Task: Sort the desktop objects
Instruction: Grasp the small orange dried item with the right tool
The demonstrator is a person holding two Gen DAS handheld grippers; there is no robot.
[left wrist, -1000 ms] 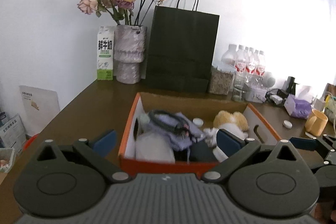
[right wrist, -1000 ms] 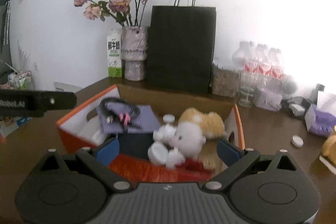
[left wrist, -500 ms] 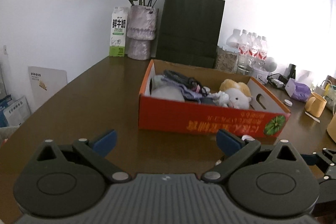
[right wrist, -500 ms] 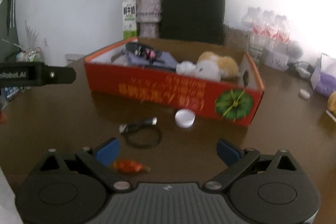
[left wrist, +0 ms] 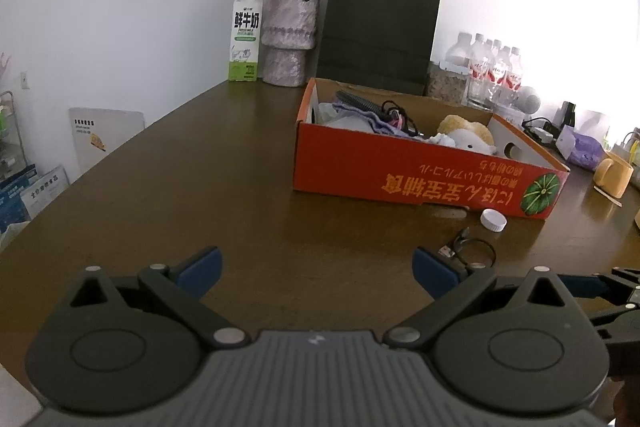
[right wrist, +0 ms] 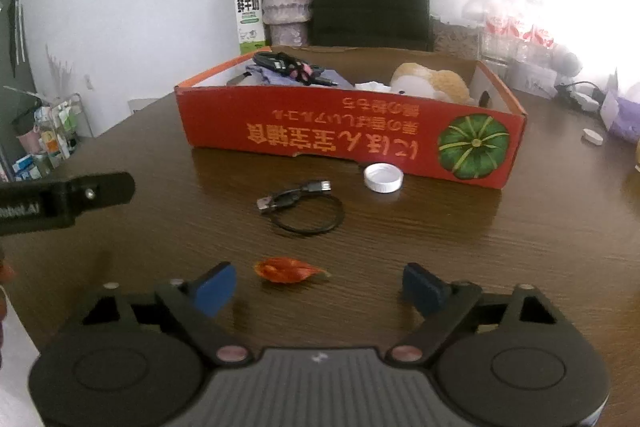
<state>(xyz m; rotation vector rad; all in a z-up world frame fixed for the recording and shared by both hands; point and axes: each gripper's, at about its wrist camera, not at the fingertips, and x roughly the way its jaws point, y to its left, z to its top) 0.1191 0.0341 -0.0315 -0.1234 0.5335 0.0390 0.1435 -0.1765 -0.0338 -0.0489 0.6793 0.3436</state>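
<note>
A: Just ahead of the right gripper, on the bare table, lay a small orange wrapper, between the blue pads but touched by neither. The jaws had just been closing in, yet they stood apart with nothing pinched.

B: How would it have handled?

A: It looked light and crinkly, likely to slide on the polished wood. I judged the fat middle the best place to pinch, since the tapered ends would probably fold away.

B: And the left gripper?

A: Its fingers were spread wide over empty table, holding nothing.

B: What lay beyond the wrapper?

A: A short black cable, coiled in a loose loop with both plugs to one side. It seemed limp and thin; gripping at the plugs looked surer than at the loop. Just past it sat a white cap, rigid and shallow, close beside the front wall of the orange box, which already held a plush toy and more cables.
</note>
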